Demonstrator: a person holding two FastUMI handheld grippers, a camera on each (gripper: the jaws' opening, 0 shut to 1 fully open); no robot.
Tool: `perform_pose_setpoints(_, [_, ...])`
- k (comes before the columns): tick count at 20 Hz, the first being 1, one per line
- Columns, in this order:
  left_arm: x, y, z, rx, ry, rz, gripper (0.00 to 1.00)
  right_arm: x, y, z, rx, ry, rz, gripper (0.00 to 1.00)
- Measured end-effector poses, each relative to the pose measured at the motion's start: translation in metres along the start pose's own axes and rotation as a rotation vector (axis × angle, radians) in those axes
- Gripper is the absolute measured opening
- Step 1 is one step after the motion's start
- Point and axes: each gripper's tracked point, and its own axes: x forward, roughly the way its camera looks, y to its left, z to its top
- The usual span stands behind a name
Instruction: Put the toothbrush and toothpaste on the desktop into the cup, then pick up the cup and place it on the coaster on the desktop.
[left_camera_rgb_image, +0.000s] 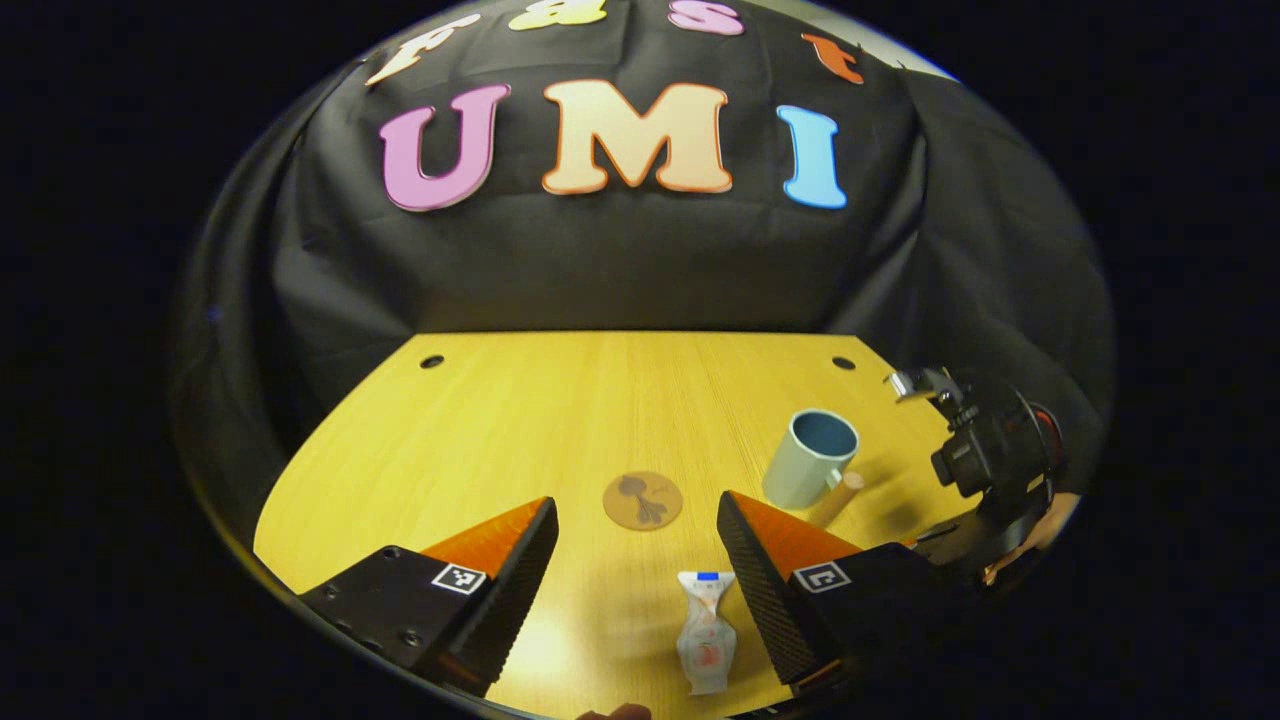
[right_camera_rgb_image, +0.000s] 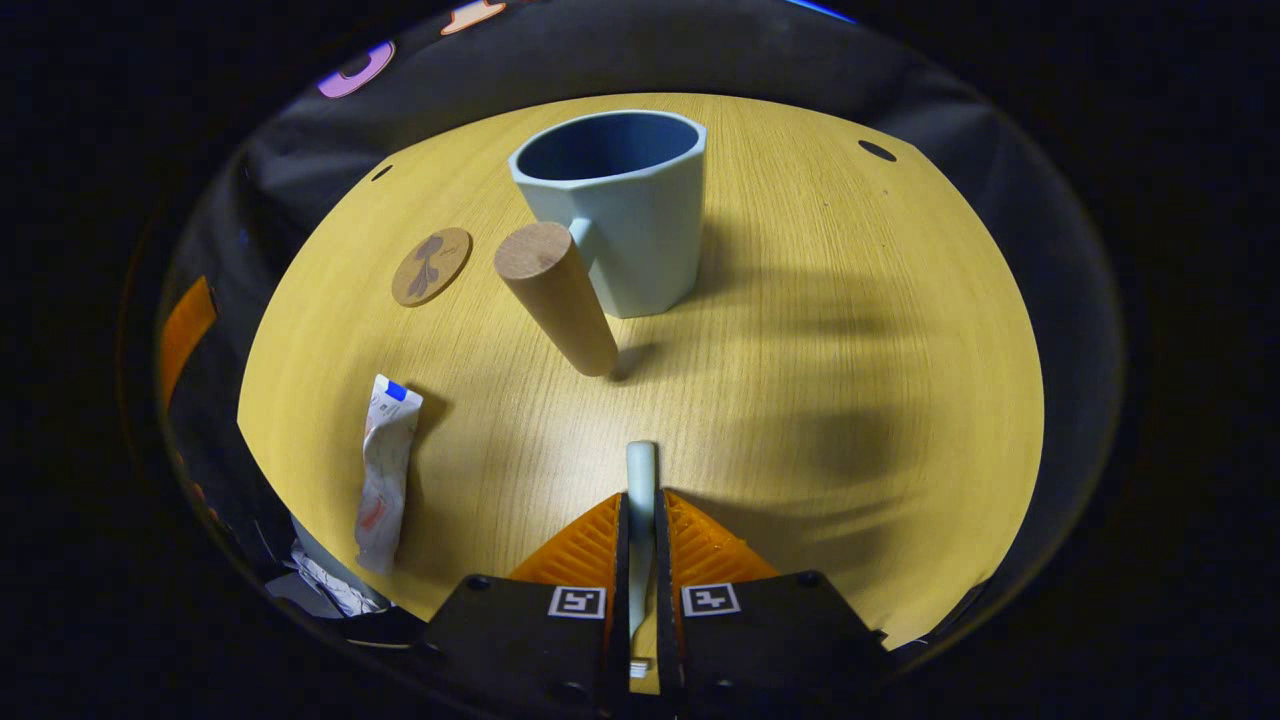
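Two grippers are at work over the yellow worktop (right_camera_rgb_image: 850, 330). The right gripper (right_camera_rgb_image: 641, 520) has its orange fingers pinched together on a pale, slim handle, which I take to be the toothbrush (right_camera_rgb_image: 640, 475); its tip pokes out toward the cup (right_camera_rgb_image: 625, 205), so the hold looks meant for carrying it across and dropping it in end first. The cup stands upright with its mouth empty, and its round wooden handle (right_camera_rgb_image: 556, 297) juts toward the camera. The left gripper (left_camera_rgb_image: 638, 560) hangs spread wide above the toothpaste (left_camera_rgb_image: 706, 630), which lies flat on the worktop just beside its right finger, not yet touched; the wide spread suits straddling the tube. In the right gripper view the toothpaste (right_camera_rgb_image: 383, 470) lies near the worktop's front edge, well apart from the cup. The coaster (right_camera_rgb_image: 431, 265) sits bare just left of the cup, waiting for the last step.
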Motion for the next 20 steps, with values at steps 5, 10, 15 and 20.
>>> perform_pose_setpoints(5, [0.016, -0.017, -0.042, 0.024, 0.119, -0.032, 0.95, 0.0, 0.0, 0.001, 0.007, -0.011, 0.019, 0.14])
perform_pose_setpoints(10, [0.022, -0.031, -0.077, 0.044, 0.239, -0.056, 0.96, 0.001, 0.001, 0.002, 0.003, -0.02, 0.036, 0.14])
perform_pose_setpoints(15, [0.028, -0.036, -0.107, 0.067, 0.326, -0.049, 0.96, 0.0, 0.002, 0.002, 0.001, -0.035, 0.058, 0.13])
perform_pose_setpoints(20, [0.034, -0.037, -0.122, 0.033, 0.391, -0.022, 0.95, 0.0, 0.002, 0.001, -0.059, -0.075, 0.056, 0.14])
